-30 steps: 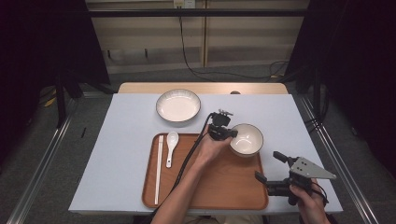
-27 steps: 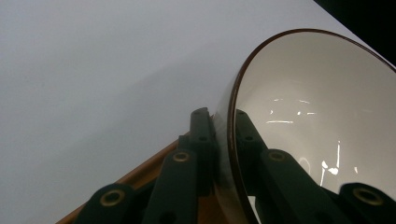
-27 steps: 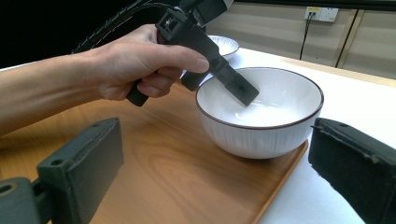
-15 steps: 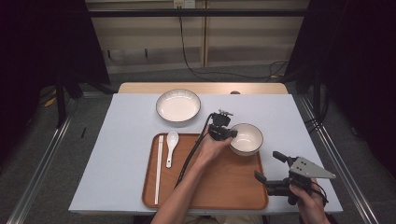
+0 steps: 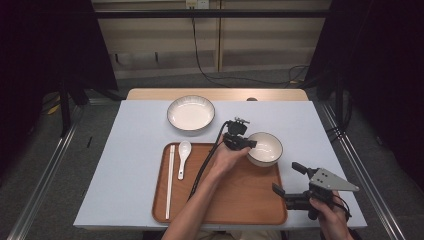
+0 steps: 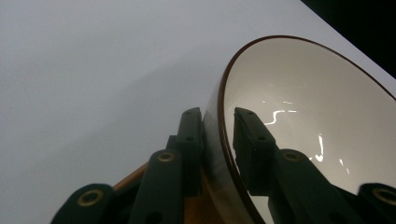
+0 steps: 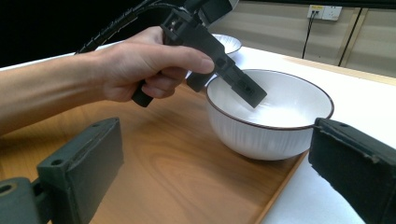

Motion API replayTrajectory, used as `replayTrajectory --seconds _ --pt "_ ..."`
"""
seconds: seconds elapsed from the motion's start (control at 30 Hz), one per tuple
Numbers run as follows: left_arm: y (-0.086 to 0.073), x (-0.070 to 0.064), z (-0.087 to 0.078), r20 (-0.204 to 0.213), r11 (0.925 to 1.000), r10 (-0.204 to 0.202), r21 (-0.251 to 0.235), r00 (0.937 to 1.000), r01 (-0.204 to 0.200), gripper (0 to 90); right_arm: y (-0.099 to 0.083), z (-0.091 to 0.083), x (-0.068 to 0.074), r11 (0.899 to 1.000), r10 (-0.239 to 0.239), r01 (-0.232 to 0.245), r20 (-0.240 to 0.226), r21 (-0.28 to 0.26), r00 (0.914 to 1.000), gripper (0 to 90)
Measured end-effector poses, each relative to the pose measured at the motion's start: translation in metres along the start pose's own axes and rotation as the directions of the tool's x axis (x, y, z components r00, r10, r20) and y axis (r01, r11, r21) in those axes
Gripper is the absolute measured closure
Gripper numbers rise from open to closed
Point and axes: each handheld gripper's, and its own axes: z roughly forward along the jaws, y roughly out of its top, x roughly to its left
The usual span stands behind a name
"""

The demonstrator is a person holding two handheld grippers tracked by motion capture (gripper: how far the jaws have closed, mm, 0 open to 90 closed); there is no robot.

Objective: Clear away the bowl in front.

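Here, bowl (image 6: 299, 121) rim between left gripper (image 6: 218, 135) jaws (one inside), tray (image 5: 240, 200) corner

Table count
Two bowls (image 5: 265, 148) (image 5: 190, 114), one tray (image 5: 240, 200), one spoon (image 5: 183, 156), one chopstick pair (image 5: 170, 181), two grippers (image 5: 248, 144) (image 5: 289, 179).

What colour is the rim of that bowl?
Dark brown, on a white bowl; clearest in the right gripper view.

Two black two-jaw grippers: left gripper (image 5: 248, 144), right gripper (image 5: 289, 180). Brass-ringed screws behind left jaws. Grey three-cornered plate (image 5: 332, 180) behind right jaws. Black cable (image 5: 206, 162) trailing from left. Forearms bare, unsleeved.
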Motion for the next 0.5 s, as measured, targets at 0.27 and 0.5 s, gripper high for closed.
replayTrajectory --seconds 0.27,0.5 --pt "-0.001 0.002 -0.012 -0.076 0.9984 0.041 -0.035 0.9962 -0.044 46.6 0.000 0.001 0.000 1.000 -0.002 0.002 -0.001 0.000 1.0000 2.9" --pt "-0.004 0.000 -0.028 -0.125 0.9888 0.097 -0.101 0.9874 -0.110 24.9 0.000 0.000 0.000 1.000 0.000 0.000 0.001 -0.001 1.0000 2.9"
